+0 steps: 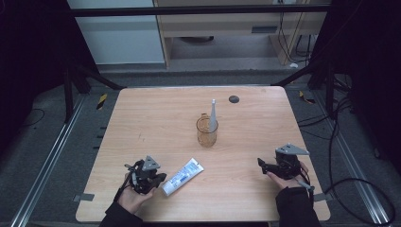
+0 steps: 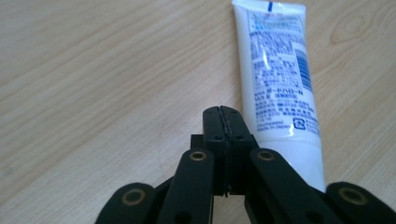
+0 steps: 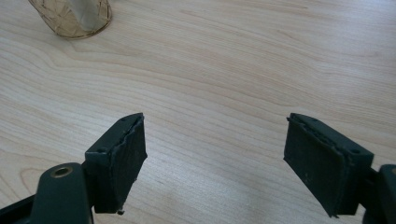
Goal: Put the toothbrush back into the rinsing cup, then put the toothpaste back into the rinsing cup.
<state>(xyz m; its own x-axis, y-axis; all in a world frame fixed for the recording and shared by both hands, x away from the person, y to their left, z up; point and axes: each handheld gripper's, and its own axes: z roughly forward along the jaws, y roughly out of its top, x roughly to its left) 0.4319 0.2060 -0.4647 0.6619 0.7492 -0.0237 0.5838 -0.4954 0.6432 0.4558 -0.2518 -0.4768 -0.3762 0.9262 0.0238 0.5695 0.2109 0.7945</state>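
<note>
The tube [image 1: 182, 176] lay flat near the table's [image 1: 142, 118] front edge, left of centre. The left claw [image 1: 150, 179] was clenched on nothing just beside the tube's cap end — apart or touching could not be told. The right claw [image 1: 263, 166] was held released, near the front right corner. A grasp attempted from there with the jaws clenched could shove the tube aside — or off the edge.
</note>
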